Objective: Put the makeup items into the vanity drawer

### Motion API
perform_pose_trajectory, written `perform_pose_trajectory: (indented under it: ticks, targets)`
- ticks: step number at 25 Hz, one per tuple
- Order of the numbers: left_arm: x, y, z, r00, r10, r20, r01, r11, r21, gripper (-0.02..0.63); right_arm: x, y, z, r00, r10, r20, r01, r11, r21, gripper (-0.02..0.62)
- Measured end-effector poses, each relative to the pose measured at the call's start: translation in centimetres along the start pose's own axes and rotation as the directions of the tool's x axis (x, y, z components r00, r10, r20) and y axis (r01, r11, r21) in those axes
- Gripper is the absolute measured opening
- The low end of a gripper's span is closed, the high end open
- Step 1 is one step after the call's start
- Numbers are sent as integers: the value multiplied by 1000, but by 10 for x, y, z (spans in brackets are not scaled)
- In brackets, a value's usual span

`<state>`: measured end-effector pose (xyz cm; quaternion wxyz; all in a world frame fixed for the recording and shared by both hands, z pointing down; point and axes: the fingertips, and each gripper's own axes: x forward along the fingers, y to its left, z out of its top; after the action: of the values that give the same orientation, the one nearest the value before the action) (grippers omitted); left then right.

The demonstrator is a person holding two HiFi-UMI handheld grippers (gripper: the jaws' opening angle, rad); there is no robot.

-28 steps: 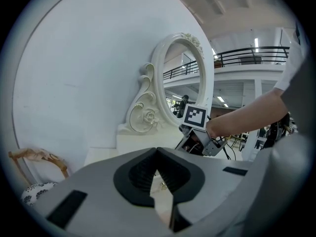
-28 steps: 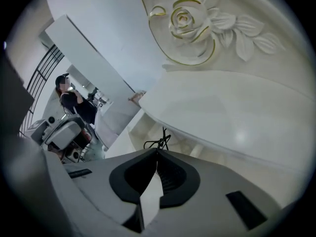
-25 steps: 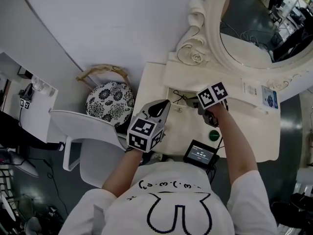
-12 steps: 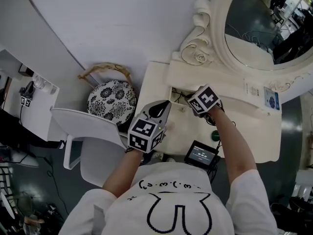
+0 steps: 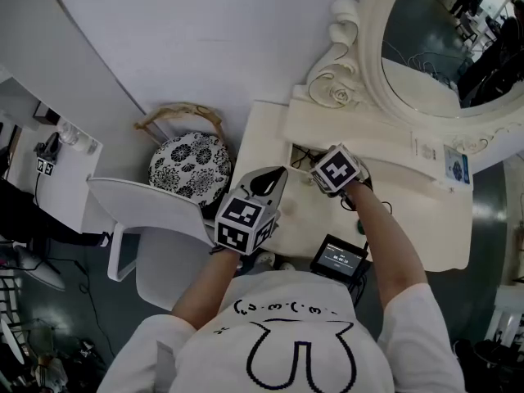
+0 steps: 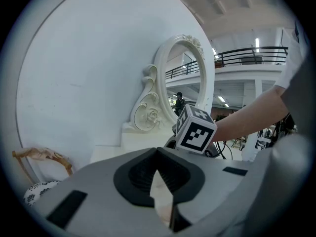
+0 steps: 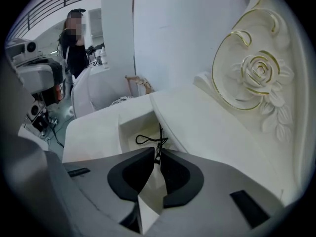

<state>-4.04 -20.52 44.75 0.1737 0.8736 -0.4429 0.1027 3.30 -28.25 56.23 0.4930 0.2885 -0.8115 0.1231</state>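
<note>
The pale wall (image 5: 205, 47) is filling the upper left, and the oval mirror (image 5: 434, 56) in its carved white frame is standing against it at the upper right. Below them the white counter (image 5: 417, 219) is spreading out. Its left corner and near edge are lying bare, leaving open room around both grippers. A raised tier (image 5: 368, 133) is running along the back of the counter under the mirror. Its front edge is overhanging the open vanity drawer (image 7: 128, 130). Off the counter's left edge a white chair (image 5: 147, 211) is standing beside a stool with a patterned cushion (image 5: 188, 160). A small screen device (image 5: 337, 257) is sitting at the near edge, just beside the person's right forearm (image 5: 385, 236). The left gripper (image 6: 157, 152) is hovering over the counter's left part, well clear of the drawer. Its fingers (image 6: 138, 177) are meeting at the tips, with nothing showing between them. The right gripper (image 7: 157, 154) is tilting steeply down at the drawer's mouth, close under the tier's edge. Its fingers (image 7: 180, 174) have just been opening and are standing narrowly apart. A thin black looped cord (image 7: 148, 139) is lying on the drawer floor, and one end is running into the slim gap between those fingertips.
</note>
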Motion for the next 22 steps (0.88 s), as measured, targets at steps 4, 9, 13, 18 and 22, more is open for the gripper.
perform_pose_trajectory:
  ticks: [4,9,13,18,22]
  targets:
    - [-3,-1,0,1000,-2,0,2,1000,4,-6,-1,2,5,999,-22,37,21,999,34,56]
    - [-5,-6,1,1000,-9,6,9,1000,10,-6,-8,3,9,996,-23,85,15,995,101,114]
    - [-7,-13,3,1000,-17,12,17,1000,18,-6,-18,7,9,993,-11,121,-3,993,117,121]
    - [-7,-19,4,1000,-21,20,21,1000,15,-6,-35,15,13,971,24,239,-55,991,125,80]
    - [-7,-25,4,999,-28,24,28,999,17,-6,-51,16,9,958,15,287,-57,989,137,66]
